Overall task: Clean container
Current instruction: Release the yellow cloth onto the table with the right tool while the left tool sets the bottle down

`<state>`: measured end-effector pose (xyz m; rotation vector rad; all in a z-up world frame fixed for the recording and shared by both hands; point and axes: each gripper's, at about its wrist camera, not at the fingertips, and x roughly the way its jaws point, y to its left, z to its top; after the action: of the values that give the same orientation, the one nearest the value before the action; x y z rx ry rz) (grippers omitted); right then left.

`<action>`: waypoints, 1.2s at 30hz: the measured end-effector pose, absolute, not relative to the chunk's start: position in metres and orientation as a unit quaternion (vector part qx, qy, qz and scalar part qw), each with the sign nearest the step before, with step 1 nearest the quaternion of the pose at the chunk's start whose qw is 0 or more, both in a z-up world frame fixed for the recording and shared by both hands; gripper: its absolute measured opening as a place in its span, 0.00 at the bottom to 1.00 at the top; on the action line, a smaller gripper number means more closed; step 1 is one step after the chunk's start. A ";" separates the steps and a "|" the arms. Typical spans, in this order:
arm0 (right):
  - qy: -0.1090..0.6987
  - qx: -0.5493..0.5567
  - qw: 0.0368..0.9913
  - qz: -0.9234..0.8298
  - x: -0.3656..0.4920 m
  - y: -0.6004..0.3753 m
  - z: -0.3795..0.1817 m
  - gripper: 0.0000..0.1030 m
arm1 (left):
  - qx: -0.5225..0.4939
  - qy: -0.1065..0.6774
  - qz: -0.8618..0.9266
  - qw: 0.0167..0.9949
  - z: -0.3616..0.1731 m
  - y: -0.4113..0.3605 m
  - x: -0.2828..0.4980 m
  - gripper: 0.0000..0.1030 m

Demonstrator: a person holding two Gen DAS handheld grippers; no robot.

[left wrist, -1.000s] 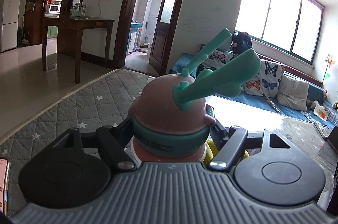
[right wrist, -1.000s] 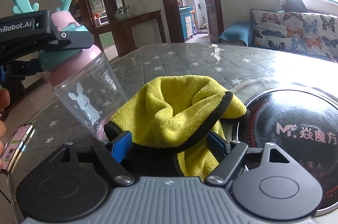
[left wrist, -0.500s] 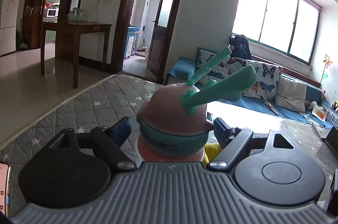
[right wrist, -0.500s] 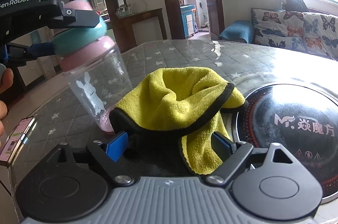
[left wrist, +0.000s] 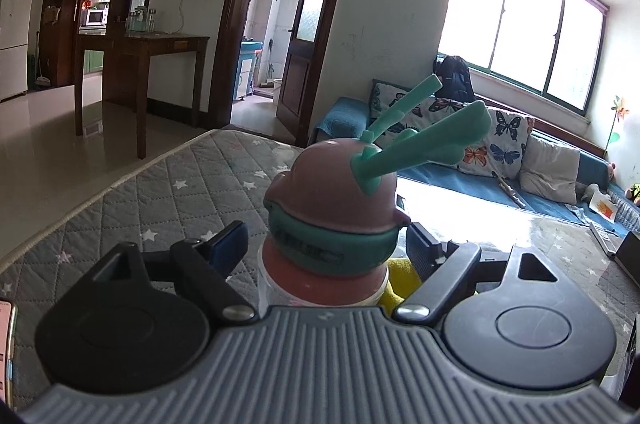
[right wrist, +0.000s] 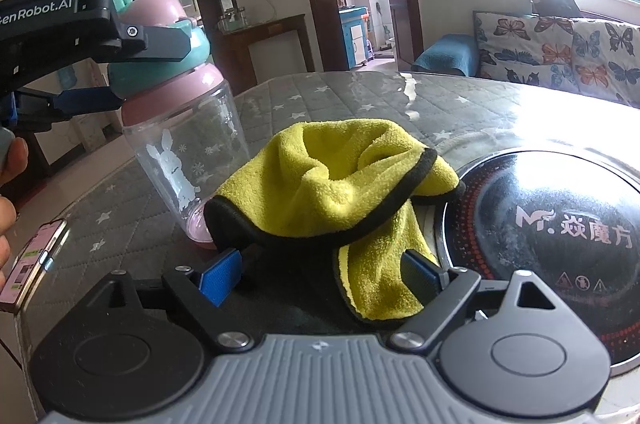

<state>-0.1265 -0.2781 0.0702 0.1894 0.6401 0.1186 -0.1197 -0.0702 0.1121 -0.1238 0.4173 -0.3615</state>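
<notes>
The left gripper point(left wrist: 326, 246) points slightly downward across the table point(left wrist: 168, 192), its two fingers point(left wrist: 230, 244) spread to either side of the bottle point(right wrist: 180, 128) at the teal band of its lid, a clear gap showing on the nine o'clock side and the three o'clock finger close by the band but not visibly pressing, so the grip looks released. The bottle itself stands on its base on the grey star-patterned tablecloth, leaning a little, a clear body printed with a white rabbit, a pink lid and two teal antlers point(left wrist: 424, 140) pointing off toward two o'clock in the left wrist view. From the right wrist view it sits at about ten o'clock, with the left gripper reaching in from nine o'clock and part of a person's hand point(right wrist: 10, 176) behind it at the edge. The right gripper point(right wrist: 320, 274) tips down more steeply toward the table, fingers wide apart; the yellow cloth point(right wrist: 332, 180) with a dark border lies bunched just ahead, one flap hanging between the tips, unpinched as far as I can see. The cloth touches the bottle's foot on one side and overlaps the black induction cooker point(right wrist: 560, 224) at three o'clock. A phone point(right wrist: 34, 260) lies at eight o'clock.
</notes>
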 end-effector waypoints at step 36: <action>0.321 0.016 0.946 0.038 -0.168 -0.260 0.063 0.96 | -0.093 0.306 -0.102 0.942 0.047 -0.031 -0.156 0.91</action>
<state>-0.1681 -0.2595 0.0630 0.0323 0.6544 0.0776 -0.1560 -0.0308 0.0474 -0.1901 0.6240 -0.2079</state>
